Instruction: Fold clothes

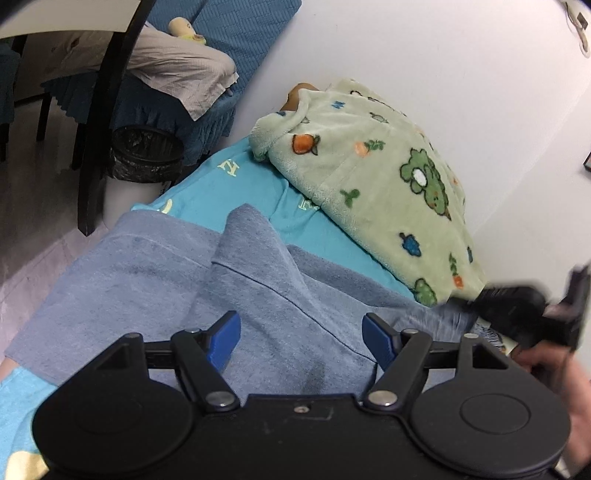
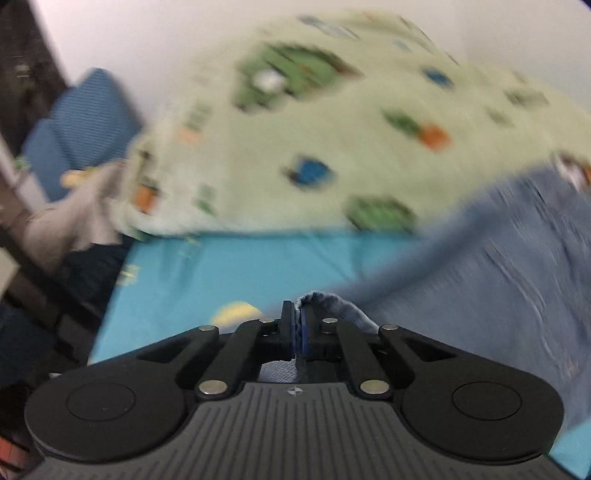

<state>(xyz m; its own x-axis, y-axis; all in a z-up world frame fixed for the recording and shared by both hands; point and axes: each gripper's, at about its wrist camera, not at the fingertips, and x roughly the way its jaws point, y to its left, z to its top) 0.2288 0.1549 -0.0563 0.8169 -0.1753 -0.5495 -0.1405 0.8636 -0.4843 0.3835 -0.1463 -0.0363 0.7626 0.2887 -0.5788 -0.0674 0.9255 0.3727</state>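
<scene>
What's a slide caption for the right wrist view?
Right gripper pinches the blue-grey garment edge above the turquoise sheet; green fleece behind, motion-blurred.

- A black-lined waste bin (image 1: 146, 153) is seen on the floor at the upper left.
- A chair with a dark blue frilled cover (image 1: 207, 110) stands just behind the waste bin.
- Beige cloth (image 1: 177, 70) is draped over that chair.
- A small yellow toy (image 1: 184, 28) lies above the beige cloth.
- A dark chair leg (image 1: 99, 122) stands left of the waste bin.
- A white wall (image 1: 443, 55) rises to the bin's right.
</scene>
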